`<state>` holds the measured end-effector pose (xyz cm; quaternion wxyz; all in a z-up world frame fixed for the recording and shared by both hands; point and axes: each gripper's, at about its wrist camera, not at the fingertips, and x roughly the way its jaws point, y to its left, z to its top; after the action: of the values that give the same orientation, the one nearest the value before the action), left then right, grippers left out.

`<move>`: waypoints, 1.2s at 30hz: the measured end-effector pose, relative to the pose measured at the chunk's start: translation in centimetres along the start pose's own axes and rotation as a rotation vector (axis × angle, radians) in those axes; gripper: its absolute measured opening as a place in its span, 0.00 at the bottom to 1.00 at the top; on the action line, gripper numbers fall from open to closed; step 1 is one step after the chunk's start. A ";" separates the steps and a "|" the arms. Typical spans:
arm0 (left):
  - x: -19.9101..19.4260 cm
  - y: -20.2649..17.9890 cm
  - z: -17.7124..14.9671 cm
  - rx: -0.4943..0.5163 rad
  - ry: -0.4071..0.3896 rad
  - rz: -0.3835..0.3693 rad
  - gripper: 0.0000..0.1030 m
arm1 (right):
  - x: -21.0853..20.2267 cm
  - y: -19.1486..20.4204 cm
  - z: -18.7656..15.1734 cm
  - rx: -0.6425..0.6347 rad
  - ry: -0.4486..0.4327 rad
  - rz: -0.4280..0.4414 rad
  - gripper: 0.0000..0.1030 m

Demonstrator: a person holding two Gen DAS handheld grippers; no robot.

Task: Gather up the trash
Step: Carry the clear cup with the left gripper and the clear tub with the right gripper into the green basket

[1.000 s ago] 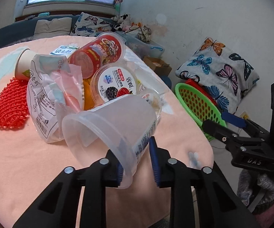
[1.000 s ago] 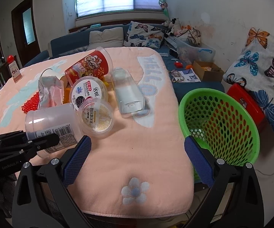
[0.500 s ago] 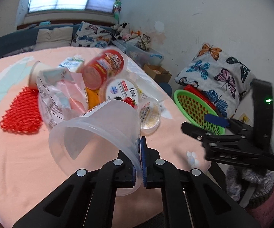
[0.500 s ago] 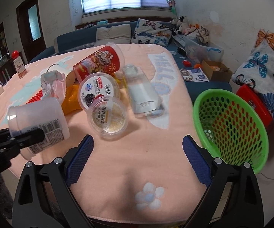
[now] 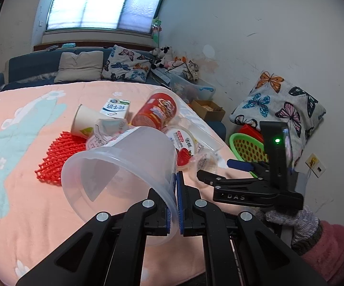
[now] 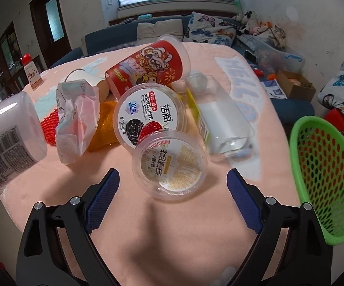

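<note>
My left gripper [image 5: 174,205] is shut on the rim of a large clear plastic cup [image 5: 124,166] and holds it above the peach table cover; the cup also shows in the right wrist view [image 6: 7,138]. My right gripper [image 6: 172,200] is open and empty, with a small clear yogurt cup [image 6: 170,164] lying just ahead between its fingers. Behind it lie a larger yogurt tub [image 6: 148,116], a red snack cup [image 6: 148,66], a clear bottle [image 6: 217,116] and a crumpled wrapper [image 6: 76,116]. The green basket [image 6: 327,178] sits off the table's right edge.
A red mesh net [image 5: 59,155], a paper cup [image 5: 86,121] and a milk carton [image 5: 114,107] lie further back on the table [image 5: 17,202]. A sofa with cushions [image 5: 76,66] stands behind. Butterfly pillows [image 5: 279,109] and boxes sit by the right wall.
My left gripper closed on the clear cup's rim and lifted it off the table. My right gripper moved forward toward the small yogurt cup, still open.
</note>
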<state>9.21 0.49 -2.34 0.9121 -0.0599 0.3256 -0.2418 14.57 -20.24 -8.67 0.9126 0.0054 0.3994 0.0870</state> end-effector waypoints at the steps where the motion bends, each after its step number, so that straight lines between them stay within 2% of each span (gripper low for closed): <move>1: 0.1 0.1 0.2 -0.002 -0.001 0.001 0.05 | 0.5 0.0 0.1 0.002 0.006 -0.003 0.87; 6: 0.5 0.4 0.6 0.003 0.002 0.000 0.05 | 1.9 -0.4 0.4 0.018 0.032 -0.010 0.87; 12: 1.5 0.3 0.9 0.010 0.016 -0.008 0.05 | 2.7 -1.0 0.0 0.037 0.053 0.012 0.69; 22: 3.4 -2.1 2.1 0.062 0.038 -0.048 0.05 | -0.3 -2.5 -0.9 0.073 0.012 0.030 0.68; 28: 5.1 -5.5 3.6 0.114 0.048 -0.107 0.05 | -3.8 -6.1 -1.4 0.113 -0.043 -0.030 0.68; 36: 9.1 -11.6 5.2 0.181 0.088 -0.202 0.05 | -6.7 -14.9 -2.8 0.234 -0.071 -0.183 0.68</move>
<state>13.90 -14.23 -0.29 0.8696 0.0008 0.3346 -0.3631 10.36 -36.15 -6.90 0.9234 0.0782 0.3731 -0.0440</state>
